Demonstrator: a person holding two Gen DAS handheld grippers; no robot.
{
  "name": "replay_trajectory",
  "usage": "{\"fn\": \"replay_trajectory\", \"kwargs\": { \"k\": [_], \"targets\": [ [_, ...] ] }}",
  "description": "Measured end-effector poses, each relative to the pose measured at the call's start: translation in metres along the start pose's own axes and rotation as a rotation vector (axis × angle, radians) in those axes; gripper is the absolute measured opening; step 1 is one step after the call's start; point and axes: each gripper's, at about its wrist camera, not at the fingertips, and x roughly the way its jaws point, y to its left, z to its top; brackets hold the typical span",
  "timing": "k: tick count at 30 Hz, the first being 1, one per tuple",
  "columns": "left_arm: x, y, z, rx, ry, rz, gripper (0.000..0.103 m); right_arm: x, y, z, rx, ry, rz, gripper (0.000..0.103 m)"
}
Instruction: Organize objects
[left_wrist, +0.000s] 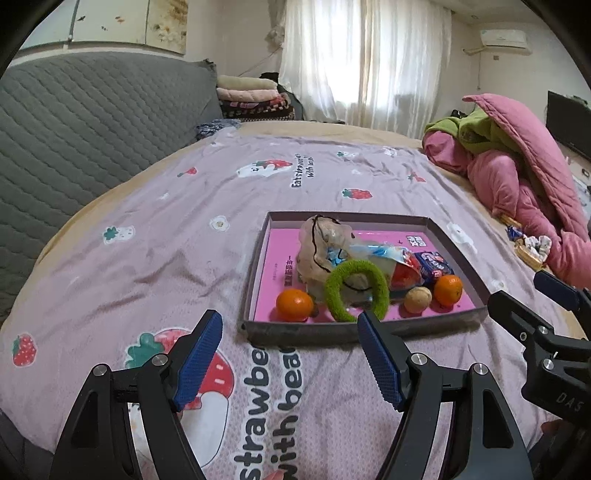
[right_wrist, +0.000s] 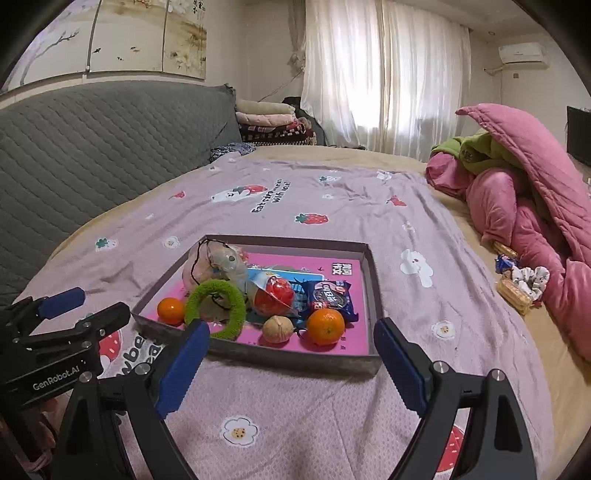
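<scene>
While both grippers gape empty, the tray (right_wrist: 373, 295) lies just ahead.

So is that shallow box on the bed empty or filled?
Filled. The box holds two oranges, a walnut, a green fuzzy ring, a cookie pack and wrapped snacks.

Matt cardboard tray (right_wrist: 373, 295) (glossy pink floor) on soft printed cloth bedsheet (right_wrist: 332, 221).

Both grippers are black, angular frames: the left gripper (left_wrist: 290, 350) and right gripper (right_wrist: 290, 363) carry ribbed blue pads, silver round screws at pivots, and white "GenRobot.AI" lettering at lower left.
</scene>
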Motion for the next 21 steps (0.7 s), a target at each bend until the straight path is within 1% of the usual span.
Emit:
{"fn": "replay_trajectory", "kwargs": {
  "k": [4,10,12,17,21],
  "targets": [
    [-0.004,-0.004,-0.007,0.006,-0.002,-0.016,0.077,-0.002,0.0,-0.01,0.008,-0.005,-0.011,0.09],
    [-0.002,-0.008,-0.018,0.015,0.005,-0.019,0.077,0.0,0.007,-0.028,-0.017,-0.006,-0.016,0.09],
    [0.001,-0.011,-0.024,0.022,0.007,-0.014,0.077,0.002,0.01,-0.034,-0.026,-0.007,-0.018,0.09],
    [0.014,-0.015,-0.038,0.03,0.041,-0.009,0.077,0.009,0.01,-0.046,-0.016,0.007,-0.004,0.09],
    [0.025,-0.014,-0.045,0.022,0.06,-0.005,0.077,0.018,0.011,-0.058,-0.023,0.03,-0.023,0.09]
  ]
}}
